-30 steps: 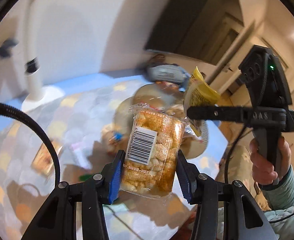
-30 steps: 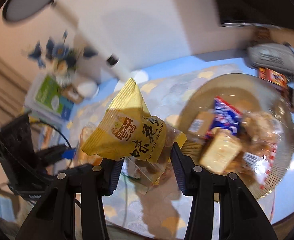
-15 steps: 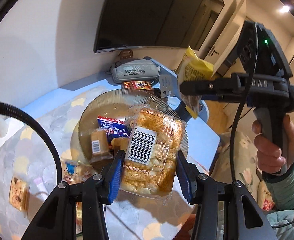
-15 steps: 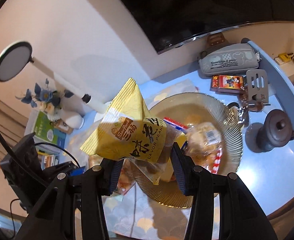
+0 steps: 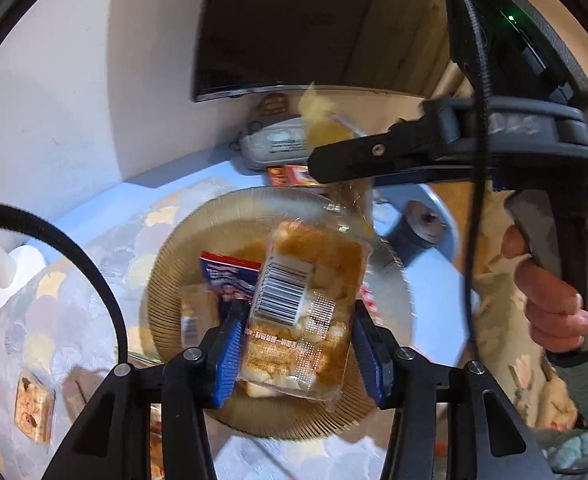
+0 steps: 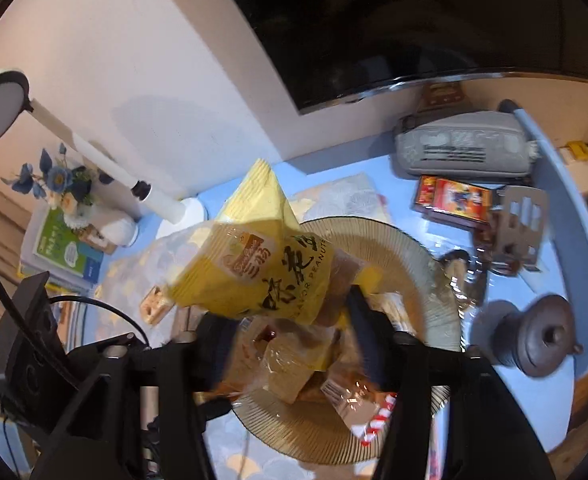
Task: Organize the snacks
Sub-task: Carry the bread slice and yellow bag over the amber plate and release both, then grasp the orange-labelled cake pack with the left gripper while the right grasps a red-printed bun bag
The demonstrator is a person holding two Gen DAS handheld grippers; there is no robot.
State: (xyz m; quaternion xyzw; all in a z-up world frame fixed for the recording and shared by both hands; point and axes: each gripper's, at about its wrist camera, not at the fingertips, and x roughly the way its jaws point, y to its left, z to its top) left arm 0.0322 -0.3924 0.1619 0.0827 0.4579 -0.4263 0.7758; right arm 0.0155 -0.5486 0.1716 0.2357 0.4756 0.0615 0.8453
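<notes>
A clear packet of puffed rice snack [image 5: 302, 308] with a barcode hangs between the blue pads [image 5: 229, 352] of my left gripper [image 5: 298, 354]. Its jaws are opening, and the pads stand just off the packet's sides. Below lies a ribbed golden glass plate [image 5: 165, 280] holding a blue and red packet [image 5: 225, 276] and other snacks. In the right wrist view, the jaws of my right gripper [image 6: 285, 332] are opening. A yellow peanut bag [image 6: 269, 272] tilts loose between its fingers, above the plate [image 6: 418, 252].
Behind the plate on the blue table are a grey pouch [image 6: 462, 148], a red box [image 6: 454, 196], a slotted metal stand [image 6: 522, 212] and a dark teapot [image 6: 538, 336]. A loose snack [image 5: 33, 408] lies on the patterned cloth. At the left stand a lamp [image 6: 93, 152], flowers and a book [image 6: 65, 248].
Both hands have carried their snacks across the table to above the plate. Both pairs of jaws have widened. The yellow bag has tipped over, blurred, between the right fingers.
</notes>
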